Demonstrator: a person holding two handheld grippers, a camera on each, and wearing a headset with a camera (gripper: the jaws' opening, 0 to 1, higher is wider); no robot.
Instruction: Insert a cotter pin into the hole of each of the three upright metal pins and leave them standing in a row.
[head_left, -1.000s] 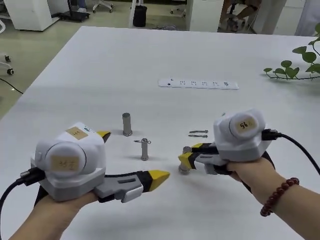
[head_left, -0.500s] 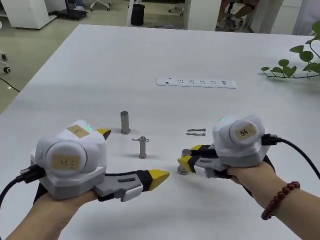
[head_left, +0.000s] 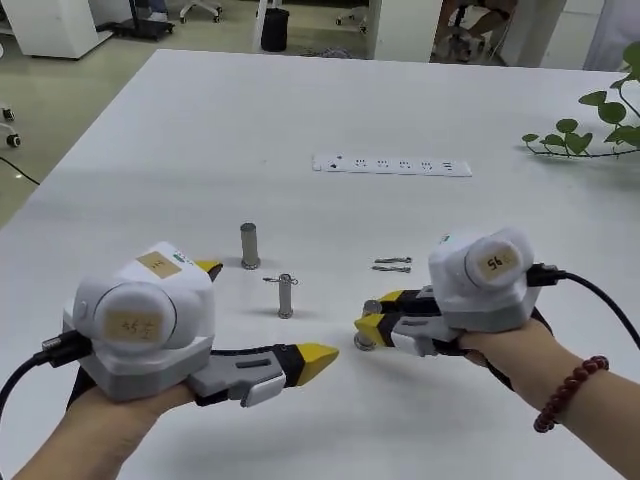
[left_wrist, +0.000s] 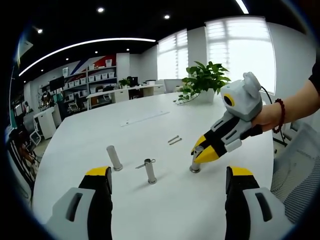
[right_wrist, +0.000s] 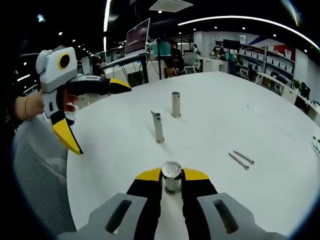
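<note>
The right gripper (head_left: 368, 327) is clamping a short grey upright metal pin (right_wrist: 172, 172) toward the white tabletop's (head_left: 300, 110) near edge, while the left gripper (left_wrist: 167, 175) is hovering, jaws wide apart, near a second grey upright pin (head_left: 286, 300) carrying a thin cotter pin (head_left: 283, 280).

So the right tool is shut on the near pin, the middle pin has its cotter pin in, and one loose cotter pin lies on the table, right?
Not quite: two loose cotter pins lie on the table, not one, as the head view shows. The right tool is shut on the near pin and the middle pin has its cotter pin in.
</note>
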